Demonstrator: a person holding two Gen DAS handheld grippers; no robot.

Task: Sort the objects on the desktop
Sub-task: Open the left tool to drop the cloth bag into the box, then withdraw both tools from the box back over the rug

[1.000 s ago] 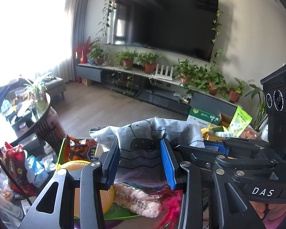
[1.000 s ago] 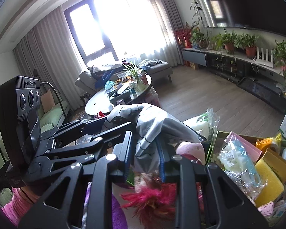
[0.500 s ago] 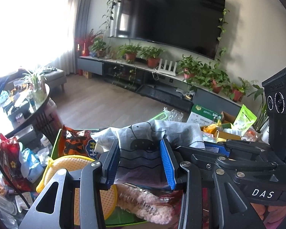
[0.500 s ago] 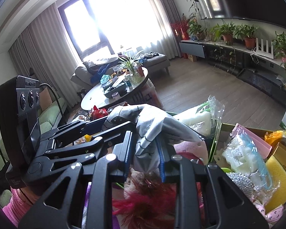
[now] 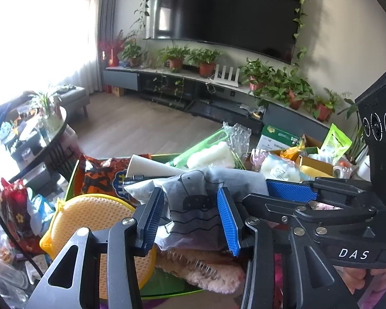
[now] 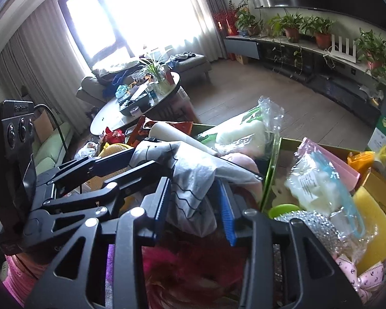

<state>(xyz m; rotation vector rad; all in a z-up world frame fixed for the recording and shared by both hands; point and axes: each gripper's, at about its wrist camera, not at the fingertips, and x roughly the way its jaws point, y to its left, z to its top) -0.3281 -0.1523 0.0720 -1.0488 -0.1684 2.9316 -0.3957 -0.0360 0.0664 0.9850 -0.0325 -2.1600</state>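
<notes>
Left tool (image 5: 190, 216) in the lower centre of its view, blue pads either side of one grey printed cloth pouch (image 5: 198, 200), jaws opening and the left pad looking just clear of the fabric. Right tool (image 6: 195, 206), lower centre of its own view, straddles the same pouch (image 6: 190, 180); its jaws are opening too, the right pad apart from the cloth. White letters "DAS" on the right tool's black body (image 5: 352, 253). Lower left: one round yellow honeycomb scrubber (image 5: 90, 211). Right edge: one yellow sponge block (image 6: 373, 221), one silver wire scourer (image 6: 311, 224).
</notes>
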